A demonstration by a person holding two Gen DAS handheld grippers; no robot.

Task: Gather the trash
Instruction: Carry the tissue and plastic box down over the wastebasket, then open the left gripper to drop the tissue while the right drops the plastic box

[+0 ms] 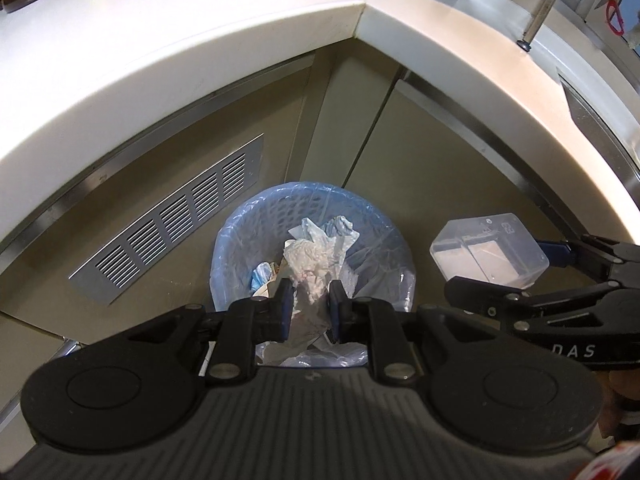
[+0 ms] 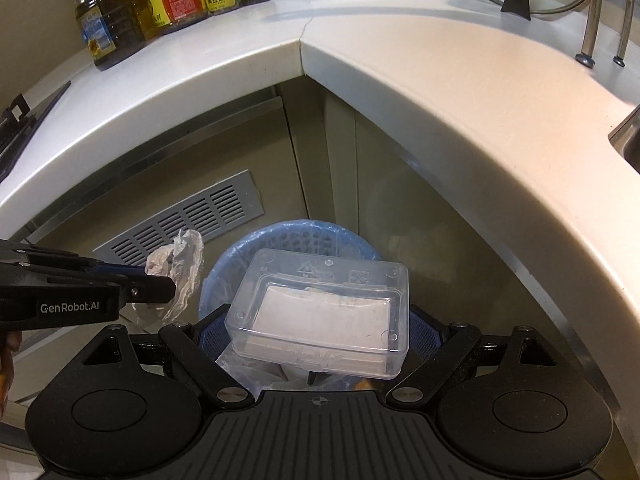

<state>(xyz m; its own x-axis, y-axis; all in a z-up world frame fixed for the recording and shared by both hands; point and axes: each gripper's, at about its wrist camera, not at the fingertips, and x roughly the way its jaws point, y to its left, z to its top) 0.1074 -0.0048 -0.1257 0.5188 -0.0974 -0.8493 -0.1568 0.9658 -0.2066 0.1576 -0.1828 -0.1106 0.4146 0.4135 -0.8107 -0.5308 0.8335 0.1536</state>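
Near the end: both pieces of trash lifted and hanging over the bin [image 1: 312, 240], already part full; only the drop left, probably. Left gripper [image 1: 310, 308] nearly closed, fingers pinching a crumpled wad [image 1: 308, 268] of paper and film. Right gripper [image 2: 320, 332] spread wide, fingers clamping the clear box [image 2: 320, 312] by its ends, apparently; contact half hidden.
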